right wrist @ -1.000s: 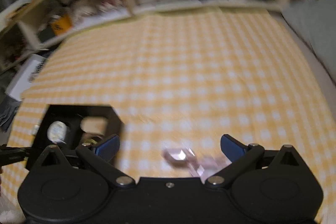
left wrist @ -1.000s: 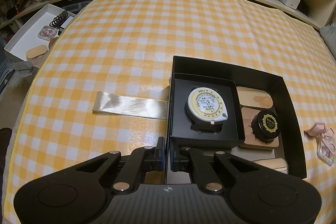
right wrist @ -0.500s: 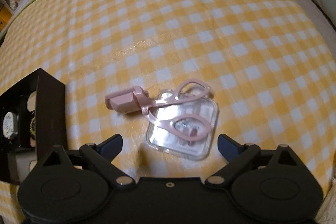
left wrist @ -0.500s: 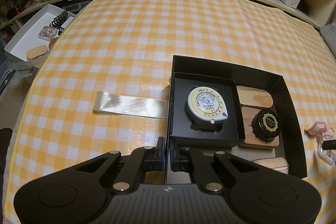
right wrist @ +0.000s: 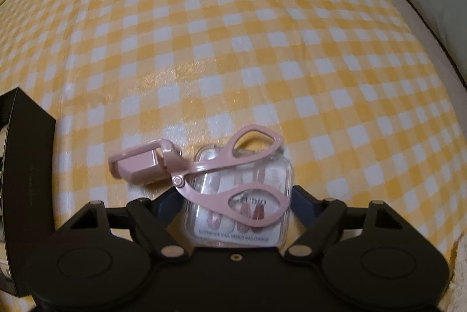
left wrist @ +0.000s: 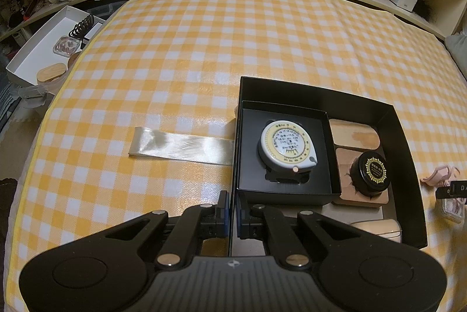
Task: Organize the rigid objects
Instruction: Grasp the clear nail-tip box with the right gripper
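Left tongs (left wrist: 232,214) pinched shut on near wall of black box (left wrist: 408,166), which rests on checked desk (left wrist: 233,49). Right tongs (right wrist: 236,204) spread wide, straddling clear nail case (right wrist: 262,230), not gripping; pink curler (right wrist: 186,169) lies across case, just right of box. Tape measure (left wrist: 284,145) sits in inner tray; jar (left wrist: 372,173) beside it.
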The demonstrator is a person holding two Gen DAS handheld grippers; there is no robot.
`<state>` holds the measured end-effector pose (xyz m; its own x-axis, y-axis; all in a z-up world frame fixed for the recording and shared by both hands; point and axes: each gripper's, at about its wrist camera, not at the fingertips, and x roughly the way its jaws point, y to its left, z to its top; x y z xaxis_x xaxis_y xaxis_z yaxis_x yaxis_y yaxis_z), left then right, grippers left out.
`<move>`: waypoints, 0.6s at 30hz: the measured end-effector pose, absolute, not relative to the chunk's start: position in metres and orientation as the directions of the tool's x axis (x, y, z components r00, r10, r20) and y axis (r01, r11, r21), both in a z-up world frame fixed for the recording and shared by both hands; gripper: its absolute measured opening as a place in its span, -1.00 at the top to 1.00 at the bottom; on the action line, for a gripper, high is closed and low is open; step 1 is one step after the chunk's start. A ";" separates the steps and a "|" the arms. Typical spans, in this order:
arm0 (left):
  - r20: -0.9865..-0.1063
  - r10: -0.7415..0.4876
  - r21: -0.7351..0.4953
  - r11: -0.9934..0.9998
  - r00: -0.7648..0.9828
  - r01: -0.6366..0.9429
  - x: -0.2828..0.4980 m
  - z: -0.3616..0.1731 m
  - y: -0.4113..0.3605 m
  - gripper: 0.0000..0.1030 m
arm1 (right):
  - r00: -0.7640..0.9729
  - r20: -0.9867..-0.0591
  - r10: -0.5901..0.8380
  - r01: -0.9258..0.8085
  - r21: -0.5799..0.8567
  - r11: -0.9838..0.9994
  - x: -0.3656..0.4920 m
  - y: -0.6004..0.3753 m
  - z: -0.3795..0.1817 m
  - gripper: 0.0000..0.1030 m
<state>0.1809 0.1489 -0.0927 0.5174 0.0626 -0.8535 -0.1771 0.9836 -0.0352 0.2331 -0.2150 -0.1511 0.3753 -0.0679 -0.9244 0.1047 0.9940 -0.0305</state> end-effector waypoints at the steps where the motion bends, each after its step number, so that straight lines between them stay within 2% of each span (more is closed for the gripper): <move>1: -0.854 0.063 -0.035 0.984 0.517 -0.177 0.181 -0.093 0.149 0.91 | 0.377 -0.924 -0.066 0.101 -0.030 0.994 0.234 -0.217 -0.150 -0.51; 5: -0.854 0.063 -0.035 0.984 0.517 -0.177 0.181 -0.093 0.148 0.91 | 0.360 -0.933 -0.024 0.071 0.001 0.998 0.236 -0.220 -0.145 -0.50; 13: -0.854 0.064 -0.033 0.984 0.517 -0.176 0.182 -0.093 0.147 0.91 | 0.360 -0.906 0.223 0.019 0.246 0.969 0.229 -0.220 -0.105 -0.49; 18: -0.854 0.064 -0.033 0.984 0.517 -0.176 0.182 -0.092 0.148 0.91 | 0.385 -0.871 0.305 0.005 0.332 0.943 0.214 -0.222 -0.080 -0.49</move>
<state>0.1816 0.1475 -0.0925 0.5167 0.0642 -0.8538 -0.1763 0.9838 -0.0327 0.2144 -0.2221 -0.0804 0.3852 0.3047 -0.8711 0.0045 0.9433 0.3319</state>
